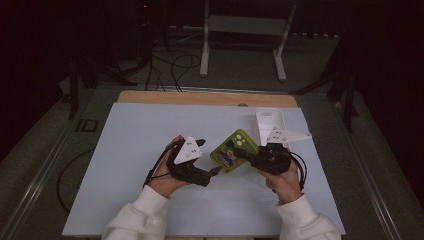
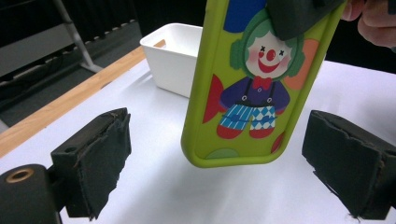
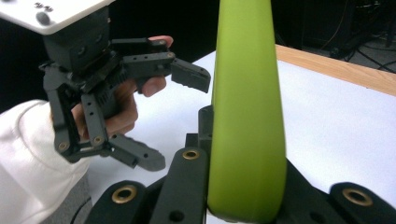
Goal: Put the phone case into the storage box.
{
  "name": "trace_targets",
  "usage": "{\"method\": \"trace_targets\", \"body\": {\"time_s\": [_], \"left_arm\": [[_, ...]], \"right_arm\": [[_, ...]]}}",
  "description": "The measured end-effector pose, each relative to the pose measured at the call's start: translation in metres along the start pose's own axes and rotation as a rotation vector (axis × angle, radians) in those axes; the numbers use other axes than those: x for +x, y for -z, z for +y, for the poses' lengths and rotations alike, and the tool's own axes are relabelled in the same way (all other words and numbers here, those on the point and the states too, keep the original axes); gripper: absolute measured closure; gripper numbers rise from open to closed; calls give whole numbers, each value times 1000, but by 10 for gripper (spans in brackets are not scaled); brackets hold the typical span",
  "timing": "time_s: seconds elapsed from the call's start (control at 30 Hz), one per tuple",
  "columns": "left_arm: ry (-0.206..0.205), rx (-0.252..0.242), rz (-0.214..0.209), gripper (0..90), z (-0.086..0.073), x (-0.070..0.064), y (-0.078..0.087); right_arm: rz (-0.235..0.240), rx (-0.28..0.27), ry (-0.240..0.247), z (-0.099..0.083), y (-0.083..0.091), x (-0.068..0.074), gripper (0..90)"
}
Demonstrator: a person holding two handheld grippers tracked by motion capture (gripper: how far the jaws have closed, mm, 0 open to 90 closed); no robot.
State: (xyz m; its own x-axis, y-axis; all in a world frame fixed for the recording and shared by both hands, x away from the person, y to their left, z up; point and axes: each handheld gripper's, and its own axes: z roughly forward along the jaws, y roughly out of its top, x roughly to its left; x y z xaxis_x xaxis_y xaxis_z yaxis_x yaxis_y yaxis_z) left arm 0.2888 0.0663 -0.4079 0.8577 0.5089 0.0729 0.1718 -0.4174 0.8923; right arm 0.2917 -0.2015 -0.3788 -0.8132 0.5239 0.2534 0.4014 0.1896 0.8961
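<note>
Lime-green rubbery phone case printed with a clown figure, held off the table between the two hand-held tools, in front of the person and a little right of centre. Right gripper: fingers clenched on one end of the case, the green edge rising straight up out of its grip in the right gripper view. Left gripper: fingers released and spread wide, one foam pad to either side of the free lower end of the case, neither pad touching it; the case hangs between them, nearer the far reach of the fingers than their root. Step in hand, as judged: a handover or two-handed grasp, with the left tool lined up to take the free end. Next move calls for advancing the left tool slightly so the pads bracket the case's flat faces, then closing squarely; the soft case may bend or slip if pinched only at its rim. White rectangular plastic bin stands on the table beyond the right hand, well apart from the case. Pale sheet covers the wooden table.
</note>
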Motion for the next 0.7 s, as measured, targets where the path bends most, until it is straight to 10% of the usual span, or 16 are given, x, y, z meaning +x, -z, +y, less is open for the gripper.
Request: {"method": "trace_targets", "body": {"time_s": [0.7], "left_arm": [[16, 5, -140, 192, -6, 8, 4]], "right_arm": [[100, 58, 116, 10, 1, 12, 880]]}}
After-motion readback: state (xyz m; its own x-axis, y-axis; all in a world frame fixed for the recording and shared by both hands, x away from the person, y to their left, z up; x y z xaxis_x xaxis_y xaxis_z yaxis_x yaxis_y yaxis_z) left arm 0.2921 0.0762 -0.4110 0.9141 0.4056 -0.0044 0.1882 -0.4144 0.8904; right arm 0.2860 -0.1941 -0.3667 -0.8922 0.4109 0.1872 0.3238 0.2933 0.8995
